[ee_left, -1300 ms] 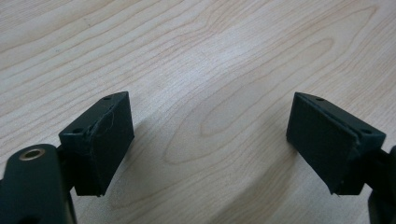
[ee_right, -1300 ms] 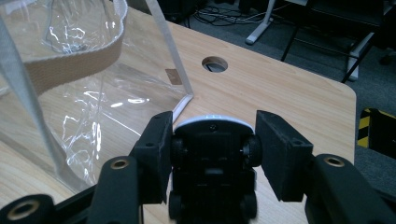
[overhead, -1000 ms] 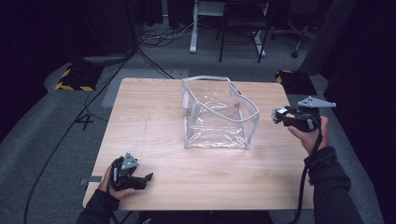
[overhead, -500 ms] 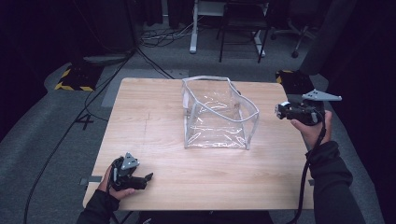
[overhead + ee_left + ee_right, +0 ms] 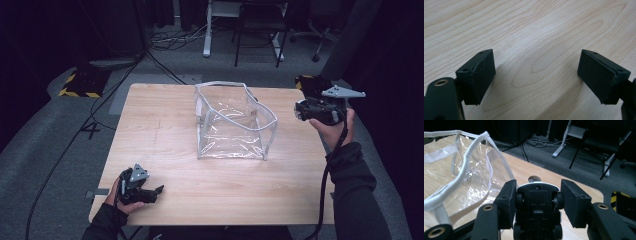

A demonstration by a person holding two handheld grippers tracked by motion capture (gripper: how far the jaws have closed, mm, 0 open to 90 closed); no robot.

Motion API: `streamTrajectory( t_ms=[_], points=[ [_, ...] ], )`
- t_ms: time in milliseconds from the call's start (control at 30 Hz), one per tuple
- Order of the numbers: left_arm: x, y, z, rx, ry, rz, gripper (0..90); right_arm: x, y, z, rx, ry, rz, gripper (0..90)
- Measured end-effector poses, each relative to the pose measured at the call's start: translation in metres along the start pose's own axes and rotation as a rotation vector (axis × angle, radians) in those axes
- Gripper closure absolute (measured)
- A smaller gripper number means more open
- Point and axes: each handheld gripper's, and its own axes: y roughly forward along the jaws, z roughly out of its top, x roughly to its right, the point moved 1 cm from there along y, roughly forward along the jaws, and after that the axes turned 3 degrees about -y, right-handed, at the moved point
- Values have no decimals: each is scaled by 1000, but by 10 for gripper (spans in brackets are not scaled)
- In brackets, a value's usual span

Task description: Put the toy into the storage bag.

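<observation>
The right gripper view shows what the high view leaves unclear: the right gripper [image 5: 537,195] has its fingers [image 5: 507,200] closed against both sides of a small black toy car [image 5: 537,207], seen from its underside, wheels touching the pads. In the high view the right hand [image 5: 332,127] holds that gripper raised past the tabletop's [image 5: 165,125] right edge, just beside the clear plastic bag [image 5: 232,122] standing open at mid-table. The left gripper [image 5: 536,75] rests low at the near-left corner, fingers spread wide over bare wood, holding nothing.
</observation>
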Motion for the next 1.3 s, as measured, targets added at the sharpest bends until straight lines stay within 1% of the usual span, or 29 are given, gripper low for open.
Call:
streamTrajectory(
  t_ms=[33, 200, 233, 267, 300, 367, 400, 433, 500, 567, 600, 667, 700, 767, 800, 933, 1000, 1133, 1233, 1300],
  points=[
    [0, 0, 0, -3, 1, 1, 152, -2, 0, 3, 4, -8, 0, 489],
    [0, -1, 0, -2, 4, 6, 152, -5, -2, 17, 36, -7, 12, 488],
    [0, -1, 0, -4, 4, 3, 152, -6, -1, 20, 33, -4, 17, 488],
    [0, -1, 0, -4, 1, 2, 152, -7, -1, 22, 36, -14, 15, 489],
    [0, -1, 0, -3, 1, 2, 152, -9, 0, 25, 40, -11, 22, 489],
    [0, -1, 0, -4, 4, 3, 152, -12, 1, 29, 39, -21, 27, 489],
    [0, -1, 0, -1, 4, 4, 152, -13, 2, 31, 46, -27, 32, 488],
    [0, -1, 0, -2, -1, 3, 152, -15, 3, 33, 45, -22, 35, 488],
    [0, -1, 0, -3, 3, 3, 152, -18, 5, 37, 51, -32, 43, 488],
    [0, 0, 0, 2, -1, 5, 152, -21, 6, 41, 46, -25, 44, 489],
    [0, -1, -1, -1, -7, 2, 152, -23, 7, 43, 58, -37, 45, 488],
    [1, -1, -1, 4, -13, 6, 152, -26, 7, 47, 63, -38, 47, 489],
    [1, -1, -1, 4, -13, 9, 152, -28, 7, 48, 64, -37, 50, 489],
    [1, -1, -1, 2, -19, 1, 153, -30, 7, 51, 64, -47, 53, 488],
    [1, -1, -1, 2, -19, 1, 153, -32, 7, 53, 64, -53, 54, 488],
    [1, -1, -1, 0, -16, 1, 153, -35, 7, 57, 70, -52, 59, 489],
    [1, -1, -1, -1, -16, 1, 152, -39, 8, 60, 69, -62, 60, 489],
    [1, -1, -1, 2, -20, 1, 153, -44, 11, 64, 81, -67, 76, 488],
    [1, -1, -1, 1, -18, 1, 153, -50, 13, 67, 73, -83, 80, 488],
    [1, -1, -1, 1, -17, 1, 153, -53, 14, 68, 72, -82, 79, 489]
  ],
)
